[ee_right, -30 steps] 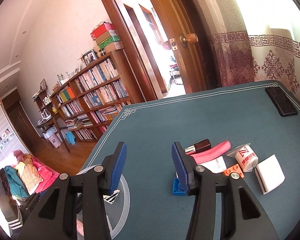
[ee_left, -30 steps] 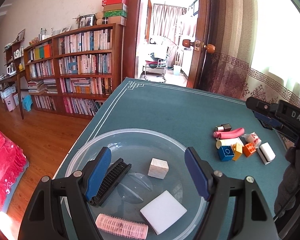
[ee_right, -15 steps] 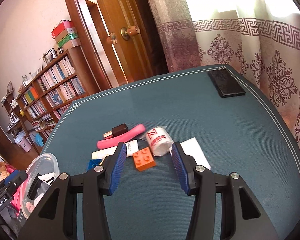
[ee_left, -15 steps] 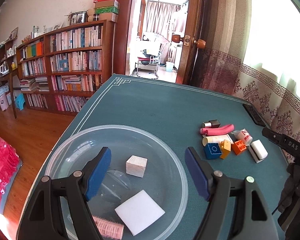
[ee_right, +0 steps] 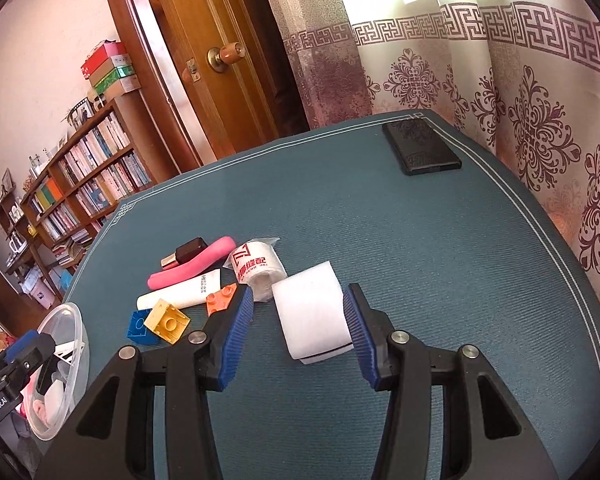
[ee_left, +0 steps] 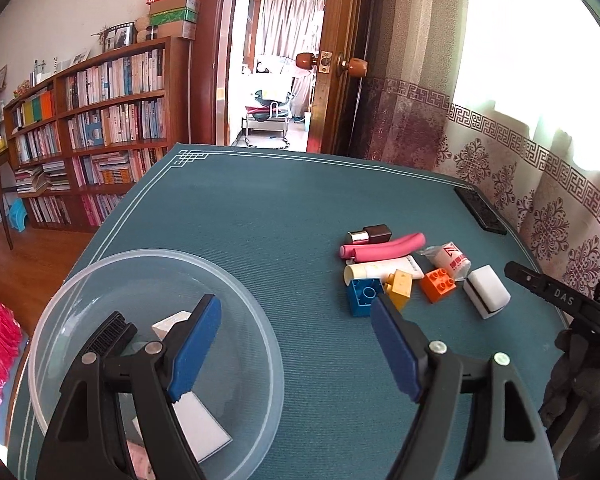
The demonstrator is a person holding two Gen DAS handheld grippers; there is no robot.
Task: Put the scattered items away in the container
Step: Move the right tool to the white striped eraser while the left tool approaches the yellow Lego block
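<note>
White sponge block (ee_right: 314,314) flat on teal mat; toy bricks (ee_right: 168,320) clustered left; clear bowl (ee_left: 236,300) further left.

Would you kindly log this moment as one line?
right claw: open, straddling white sponge | left claw: open, empty | bowl: partly filled

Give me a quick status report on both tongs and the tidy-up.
Right tongs open, straddling white sponge block, not yet gripped. Left tongs open, empty, beside clear bowl. Orange brick close to the right tongs' left finger.
</note>
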